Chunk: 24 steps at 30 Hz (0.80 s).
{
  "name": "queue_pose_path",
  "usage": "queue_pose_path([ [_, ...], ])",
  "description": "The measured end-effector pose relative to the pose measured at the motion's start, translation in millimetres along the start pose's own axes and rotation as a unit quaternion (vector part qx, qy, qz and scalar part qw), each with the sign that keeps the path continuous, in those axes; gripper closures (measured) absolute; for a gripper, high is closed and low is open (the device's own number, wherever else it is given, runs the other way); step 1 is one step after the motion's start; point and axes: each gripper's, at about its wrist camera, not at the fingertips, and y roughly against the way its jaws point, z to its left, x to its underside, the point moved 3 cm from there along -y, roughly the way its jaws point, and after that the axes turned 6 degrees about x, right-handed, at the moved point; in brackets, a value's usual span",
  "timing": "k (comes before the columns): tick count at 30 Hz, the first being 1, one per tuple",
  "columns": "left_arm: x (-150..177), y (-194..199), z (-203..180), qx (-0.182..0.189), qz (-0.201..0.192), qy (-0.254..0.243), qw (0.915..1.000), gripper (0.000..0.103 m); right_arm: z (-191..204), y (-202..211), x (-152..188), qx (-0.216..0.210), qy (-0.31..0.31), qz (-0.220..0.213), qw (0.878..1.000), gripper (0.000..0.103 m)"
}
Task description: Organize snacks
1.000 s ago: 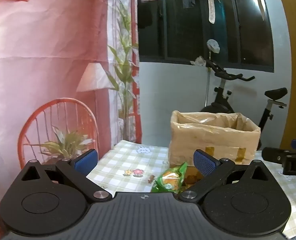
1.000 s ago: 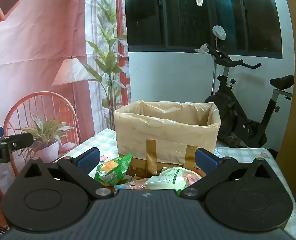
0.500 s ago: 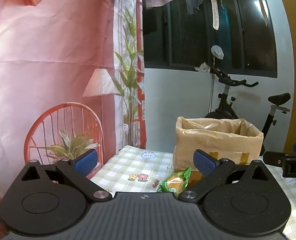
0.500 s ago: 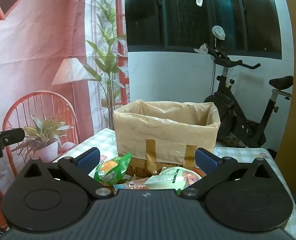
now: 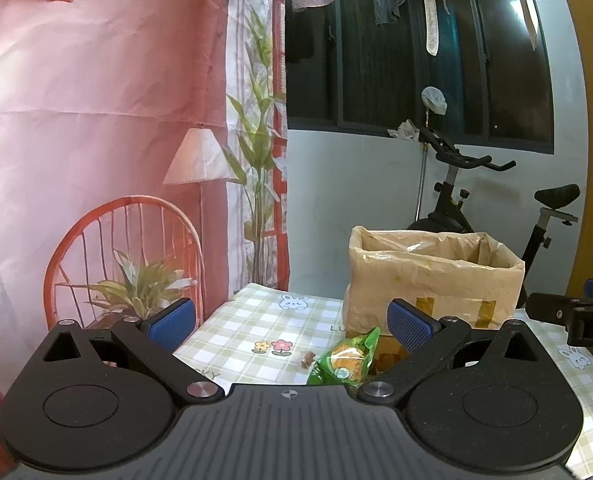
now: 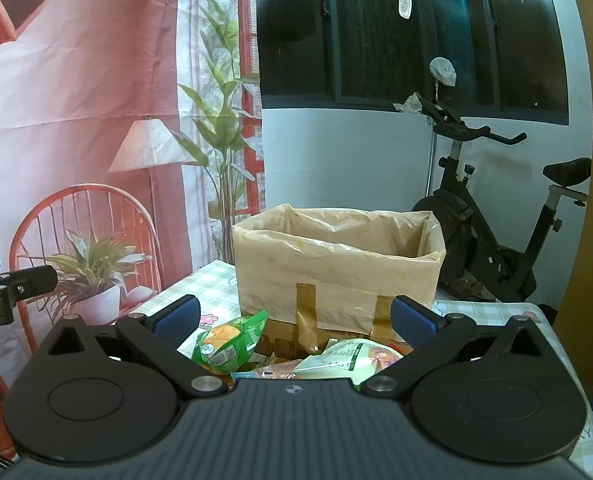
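Two handheld grippers hang over a checked-cloth surface (image 5: 256, 332) with the snack sorting not yet begun. The left gripper (image 5: 290, 318) has its jaws spread wide and holds nothing; the right gripper (image 6: 292, 316) likewise has its jaws spread and empty.

Over the last second the left gripper has lifted and drawn back a little: more of the cloth now shows ahead of it, and the lined cardboard box (image 5: 432, 276) sits smaller and lower in its view than it did. The right gripper has barely shifted, with the same box (image 6: 336, 272) squarely in front of it, far of the snacks.

The snacks lie on the surface at the near foot of the box. A green snack packet (image 6: 230, 344) leans just left of centre in the right view, and shows again in the left view (image 5: 346, 360), just right of centre. A pale green-and-white packet (image 6: 348, 358) lies to its right, with smaller wrappers between the two, partly hidden by the gripper body. A small brown crumb or sweet (image 5: 307, 359) sits on the cloth to the left of the green packet.

The box looks open at the top and, from this low angle, its inside cannot be seen. The left gripper's retreat seems to be a settling of position rather than a reach, so the first pick is most likely still ahead, with the right gripper better placed for the packets.
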Motion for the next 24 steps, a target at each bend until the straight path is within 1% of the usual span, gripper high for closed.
queue_pose_path([
  [24, 1.0, -0.9, 1.0, 0.000, 0.001, 0.001, 1.0000, 0.000, 0.3, 0.3, 0.8, 0.001, -0.001, 0.000, 1.000, 0.000],
])
